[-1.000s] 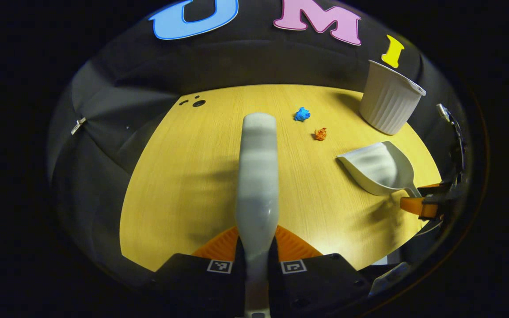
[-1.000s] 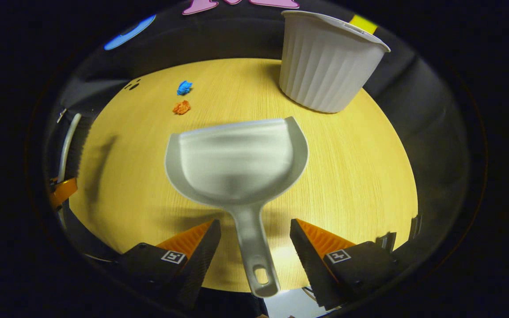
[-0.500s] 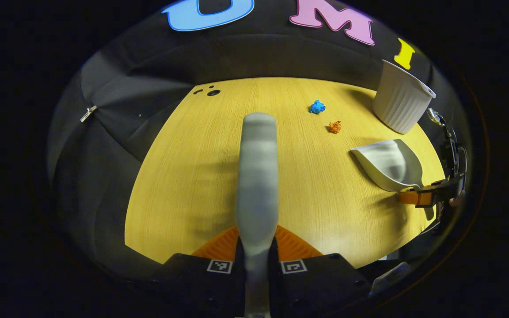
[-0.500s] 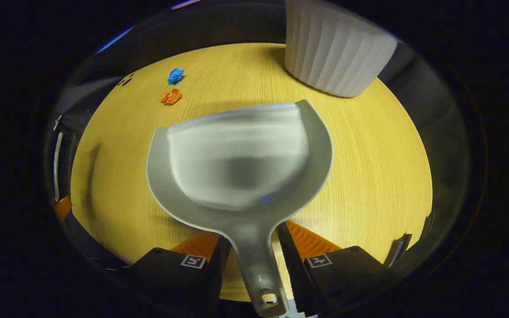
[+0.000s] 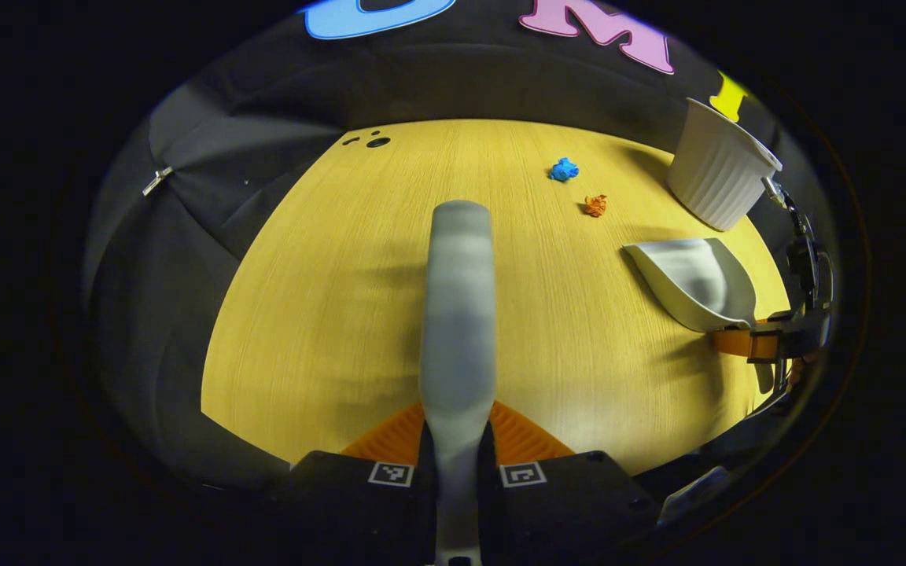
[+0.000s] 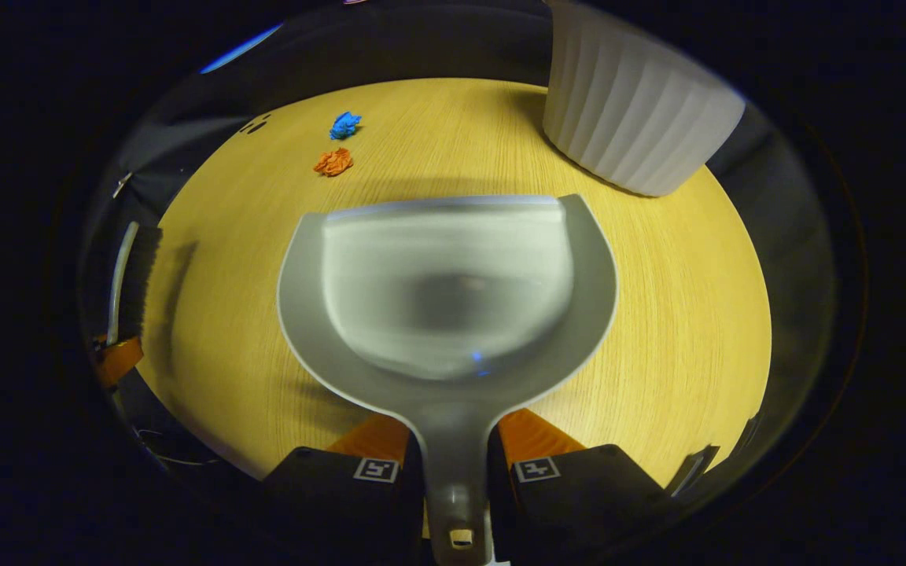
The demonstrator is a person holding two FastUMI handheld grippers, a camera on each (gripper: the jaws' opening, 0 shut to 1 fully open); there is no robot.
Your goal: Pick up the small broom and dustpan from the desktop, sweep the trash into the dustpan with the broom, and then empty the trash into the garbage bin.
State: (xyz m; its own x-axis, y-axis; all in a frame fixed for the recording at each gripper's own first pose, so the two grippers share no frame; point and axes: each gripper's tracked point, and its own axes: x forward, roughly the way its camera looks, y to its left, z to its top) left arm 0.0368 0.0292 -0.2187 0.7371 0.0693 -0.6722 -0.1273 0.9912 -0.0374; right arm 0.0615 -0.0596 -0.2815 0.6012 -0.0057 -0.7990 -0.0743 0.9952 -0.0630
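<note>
My left gripper [image 5: 457, 437] is shut on the grey small broom [image 5: 458, 308], which points straight ahead over the wooden table [image 5: 319, 299]. In the right gripper view, my right gripper [image 6: 454, 445] is shut on the handle of the grey dustpan [image 6: 448, 288], whose mouth faces away. A blue paper wad [image 5: 564, 169] [image 6: 344, 124] and an orange paper wad [image 5: 595, 205] [image 6: 333, 161] lie apart from both tools on the far side of the table. The white ribbed garbage bin [image 5: 720, 179] [image 6: 640, 118] stands at the far right. The left gripper view shows the dustpan [image 5: 695, 281] at the right.
The table [image 6: 673, 314] ends at black cloth walls on every far side. Small dark holes [image 5: 377, 142] mark its far left corner. The right gripper view shows the broom's dark bristles [image 6: 138, 275] at the left edge.
My right gripper slid forward along the dustpan handle and shut on it. The left gripper's view shifted slightly, still holding the broom.
</note>
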